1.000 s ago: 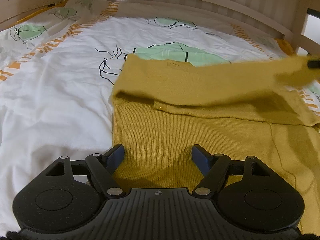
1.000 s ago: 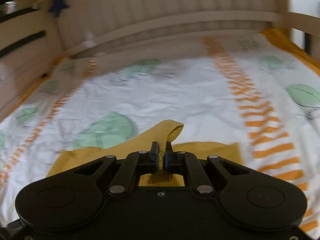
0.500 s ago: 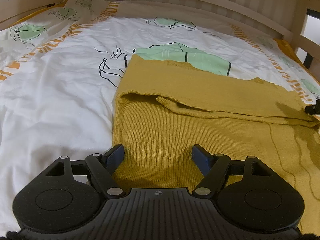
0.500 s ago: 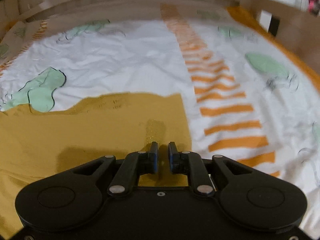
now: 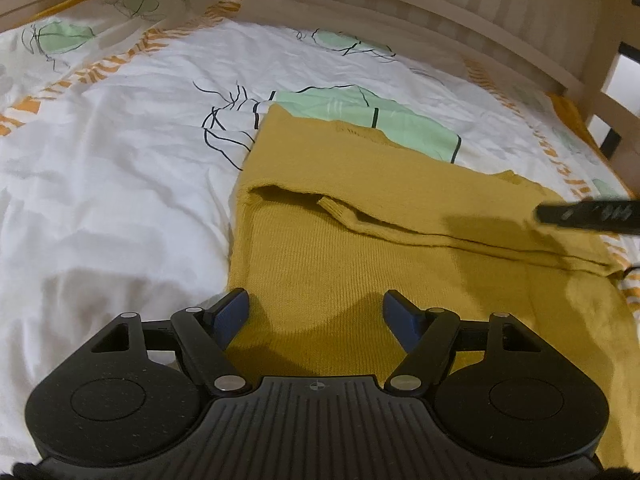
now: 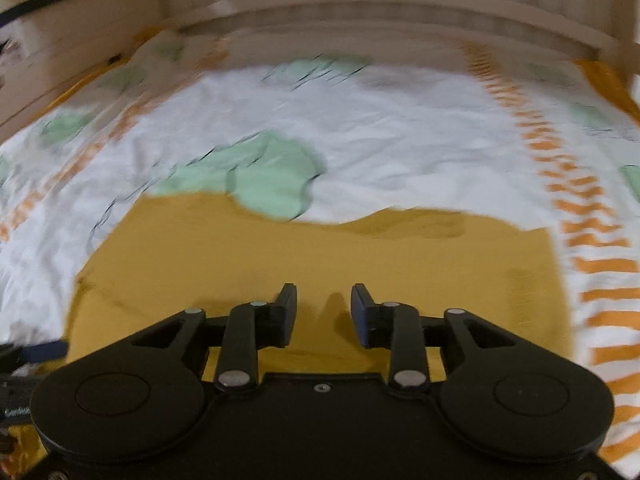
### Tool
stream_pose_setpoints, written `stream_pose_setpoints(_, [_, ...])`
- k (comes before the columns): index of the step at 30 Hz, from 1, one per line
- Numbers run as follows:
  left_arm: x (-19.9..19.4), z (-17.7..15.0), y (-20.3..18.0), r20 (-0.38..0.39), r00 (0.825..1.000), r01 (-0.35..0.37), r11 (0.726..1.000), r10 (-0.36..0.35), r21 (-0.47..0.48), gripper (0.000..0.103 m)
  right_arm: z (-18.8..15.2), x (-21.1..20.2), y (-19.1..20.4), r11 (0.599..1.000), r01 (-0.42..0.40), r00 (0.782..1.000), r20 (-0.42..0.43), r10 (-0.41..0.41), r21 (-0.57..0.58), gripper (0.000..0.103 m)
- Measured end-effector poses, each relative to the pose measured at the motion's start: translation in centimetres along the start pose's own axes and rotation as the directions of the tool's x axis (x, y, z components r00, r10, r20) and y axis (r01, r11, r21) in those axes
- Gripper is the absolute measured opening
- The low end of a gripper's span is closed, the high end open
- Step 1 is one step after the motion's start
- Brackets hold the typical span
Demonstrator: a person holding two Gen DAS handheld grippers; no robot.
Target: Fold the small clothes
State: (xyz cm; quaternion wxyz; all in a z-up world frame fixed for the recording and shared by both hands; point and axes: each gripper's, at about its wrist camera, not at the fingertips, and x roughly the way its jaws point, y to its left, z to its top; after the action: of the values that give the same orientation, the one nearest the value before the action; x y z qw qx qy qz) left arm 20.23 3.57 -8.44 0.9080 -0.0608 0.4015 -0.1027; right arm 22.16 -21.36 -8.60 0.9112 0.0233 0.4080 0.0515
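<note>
A mustard-yellow knit sweater point(image 5: 400, 248) lies flat on the bed, its far part folded over towards me with the folded edge running across. My left gripper point(image 5: 316, 308) is open, low over the sweater's near left part, holding nothing. My right gripper point(image 6: 324, 300) is open and empty above the same sweater point(image 6: 320, 248); it shows in the left wrist view as a dark bar point(image 5: 588, 216) over the sweater's right side. The right wrist view is blurred by motion.
The bed has a white sheet point(image 5: 120, 168) with green leaf prints and orange stripes. A wooden rail point(image 5: 440, 16) runs around the far side and the right. The left gripper's blue finger shows at the right wrist view's left edge point(image 6: 44, 350).
My right gripper carried the sweater's sleeve across, laid it down on the body, opened and let go. It is now pulling back. The left gripper stayed put and open.
</note>
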Motion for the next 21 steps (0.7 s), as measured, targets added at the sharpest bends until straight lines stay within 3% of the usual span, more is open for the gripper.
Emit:
stream_pose_setpoints(3, [-0.1,0.0,0.2,-0.007,1.0,0.014,1.0,-0.014,0.013,0.072,-1.1,1.8,0.6,1.0,0.026,0.998,-0.066,-0.025,0.01,0.046])
stream_pose_setpoints(5, [-0.1,-0.1,0.3,-0.007,1.0,0.024,0.999,-0.024,0.03,0.072,-2.0,1.9,0.5,0.999,0.037,0.999,-0.041,-0.037,0.009,0.046])
stream_pose_setpoints(7, [-0.1,-0.1,0.4,-0.008,0.999,0.038,0.998,-0.038,0.041,0.072,-2.3,1.4,0.7,0.999,0.033,0.999,-0.039,-0.033,0.0,0.052])
stream_pose_setpoints(8, [-0.2,-0.1,0.6,-0.01,0.999,0.048,0.998,-0.048,0.04,0.072,-2.3,0.9,0.5,1.0,0.022,0.999,-0.042,-0.022,0.006,0.062])
stream_pose_setpoints(9, [-0.3,-0.1,0.9,-0.014,0.998,0.063,0.998,-0.062,0.028,0.073,-2.4,0.3,0.3,1.0,0.009,0.999,-0.043,-0.009,0.019,0.074])
stream_pose_setpoints(10, [-0.5,0.0,1.2,-0.021,0.997,0.078,0.997,-0.078,0.012,0.073,-2.6,-0.3,0.0,0.999,0.003,0.999,-0.04,-0.002,0.034,0.078])
stream_pose_setpoints(13, [-1.1,0.1,2.0,-0.051,0.992,0.117,0.993,-0.117,-0.013,0.073,-3.8,-2.7,-0.9,0.999,0.006,0.999,-0.034,-0.005,0.054,0.079])
stream_pose_setpoints(17, [-2.4,-0.1,3.5,-0.103,0.98,0.159,0.982,-0.169,-0.102,0.073,-6.0,-6.4,-3.2,0.992,0.006,0.999,-0.041,-0.001,0.125,0.093])
stream_pose_setpoints(21, [-4.3,-2.0,5.3,-0.13,0.974,0.161,0.97,-0.186,-0.182,0.073,-8.7,-10.2,-5.7,0.975,0.009,0.998,-0.063,0.005,0.22,0.098])
